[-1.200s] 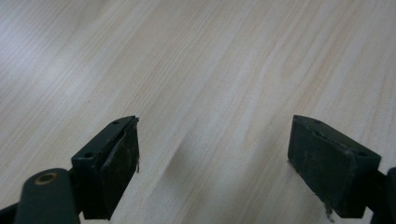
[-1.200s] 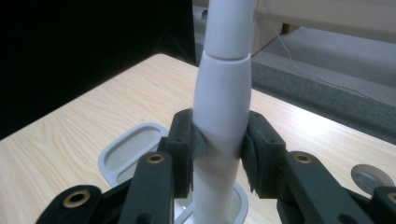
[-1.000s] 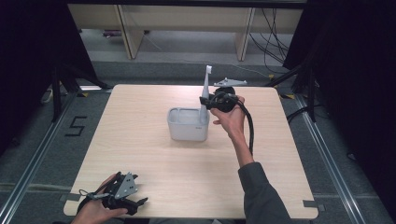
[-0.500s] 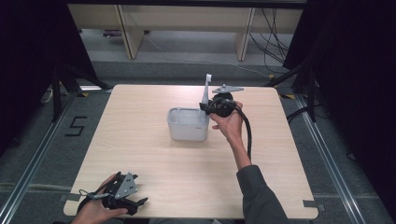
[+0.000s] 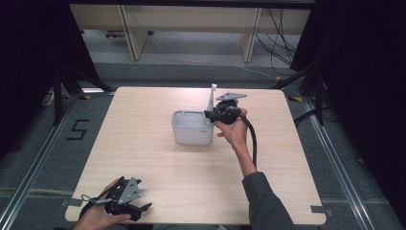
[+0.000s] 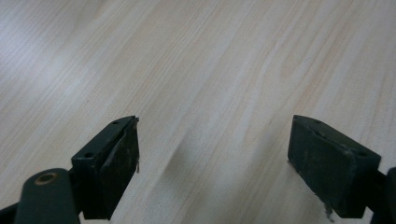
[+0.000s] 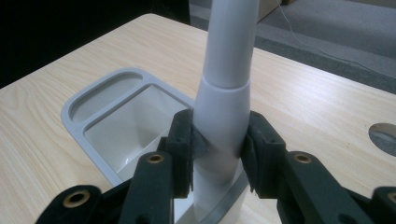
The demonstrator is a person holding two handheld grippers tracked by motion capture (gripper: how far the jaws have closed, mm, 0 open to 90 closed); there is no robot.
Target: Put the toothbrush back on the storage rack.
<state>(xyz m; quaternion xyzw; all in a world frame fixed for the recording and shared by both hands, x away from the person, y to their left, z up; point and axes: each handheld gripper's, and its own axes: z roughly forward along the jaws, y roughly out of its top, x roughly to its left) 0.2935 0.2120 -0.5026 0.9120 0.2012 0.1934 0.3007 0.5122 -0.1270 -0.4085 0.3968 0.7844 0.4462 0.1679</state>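
Note:
A grey rectangular holder stands near the middle of the wooden table. My right gripper is at its right end, shut on a white upright handle. In the right gripper view the jaws clamp the thicker lower part of the handle, whose bottom end dips inside the holder's rim; that end is hidden. The right gripper sits just above that rim. My left gripper rests at the table's near left corner, and the left gripper stands open over bare wood.
The table is light wood with rounded corners, and dark floor lies around it. Shelving legs and cables stand beyond the far edge. A round hole shows in the tabletop right of the handle. A thick black cable trails along the right forearm.
The right gripper has come down and slightly left with the handle, bringing its lower end into the holder. The left gripper has not moved.

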